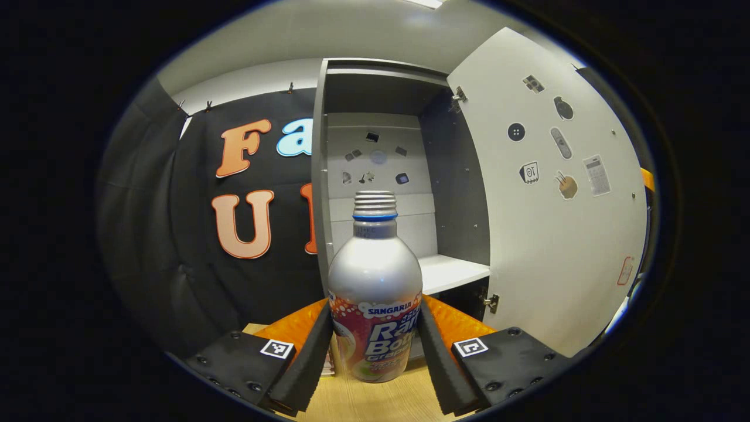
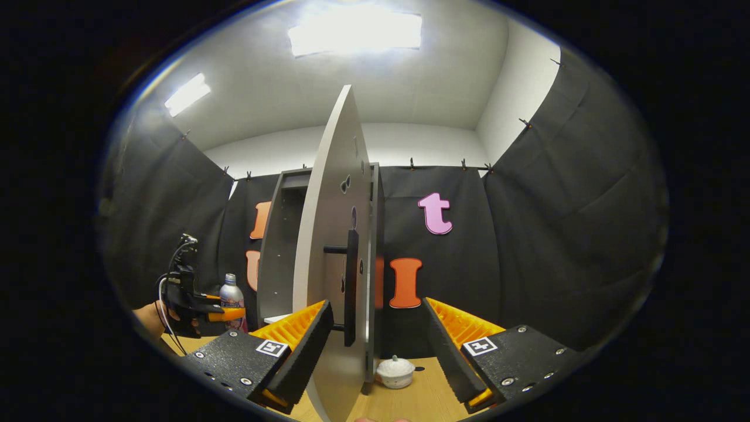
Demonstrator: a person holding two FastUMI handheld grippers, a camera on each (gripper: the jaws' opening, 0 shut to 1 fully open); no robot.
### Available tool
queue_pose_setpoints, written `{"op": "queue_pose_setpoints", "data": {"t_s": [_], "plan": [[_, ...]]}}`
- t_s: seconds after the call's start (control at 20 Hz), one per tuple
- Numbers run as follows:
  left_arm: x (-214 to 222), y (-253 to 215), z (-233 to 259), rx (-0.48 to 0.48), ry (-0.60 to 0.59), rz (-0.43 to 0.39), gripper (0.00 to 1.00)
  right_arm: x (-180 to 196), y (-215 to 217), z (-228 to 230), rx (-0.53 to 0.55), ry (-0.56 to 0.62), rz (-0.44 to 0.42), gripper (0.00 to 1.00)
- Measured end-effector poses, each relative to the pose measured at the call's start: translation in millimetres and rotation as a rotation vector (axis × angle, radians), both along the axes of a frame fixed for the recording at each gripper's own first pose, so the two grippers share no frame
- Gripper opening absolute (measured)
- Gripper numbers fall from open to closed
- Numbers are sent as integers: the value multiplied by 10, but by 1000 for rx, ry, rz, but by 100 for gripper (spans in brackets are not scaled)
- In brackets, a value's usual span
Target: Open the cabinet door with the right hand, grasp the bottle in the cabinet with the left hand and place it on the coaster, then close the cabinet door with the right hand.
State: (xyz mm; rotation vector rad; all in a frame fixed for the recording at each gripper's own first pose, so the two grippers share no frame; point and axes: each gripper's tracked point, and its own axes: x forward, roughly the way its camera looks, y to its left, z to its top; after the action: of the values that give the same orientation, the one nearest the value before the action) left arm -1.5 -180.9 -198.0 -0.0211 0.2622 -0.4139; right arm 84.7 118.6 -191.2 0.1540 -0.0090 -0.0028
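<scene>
A silver bottle (image 1: 375,281) with a colourful label stands upright on the wooden table (image 1: 375,404), in front of the open cabinet (image 1: 381,176). My left gripper (image 1: 373,346) is shut on the bottle, one finger pressing each side of the label. In the right gripper view the same bottle (image 2: 232,300) sits in the left gripper (image 2: 205,313), held by a hand at the far left. My right gripper (image 2: 378,334) is open, and the edge of the swung-out cabinet door (image 2: 331,234) and its black handle (image 2: 350,287) stand between its fingers, untouched.
The cabinet's white shelf (image 1: 454,272) lies behind the bottle, and the open door (image 1: 556,205) stands to its right. A small white lidded pot (image 2: 395,372) sits on the table (image 2: 428,387) near the door's foot. Black cloth walls surround the booth.
</scene>
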Motion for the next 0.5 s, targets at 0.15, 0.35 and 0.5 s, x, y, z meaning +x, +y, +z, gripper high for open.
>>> {"op": "queue_pose_setpoints", "data": {"t_s": [0.15,0.35,0.5], "plan": [[-130,203,-107,10,7,23,84,29,0,25,-2,-24,4,93],[-283,472,-282,38,8,57,84,71,15,69,16,-58,2,93],[-379,703,-441,41,24,88,84,75,12,49,21,-54,-15,93]]}}
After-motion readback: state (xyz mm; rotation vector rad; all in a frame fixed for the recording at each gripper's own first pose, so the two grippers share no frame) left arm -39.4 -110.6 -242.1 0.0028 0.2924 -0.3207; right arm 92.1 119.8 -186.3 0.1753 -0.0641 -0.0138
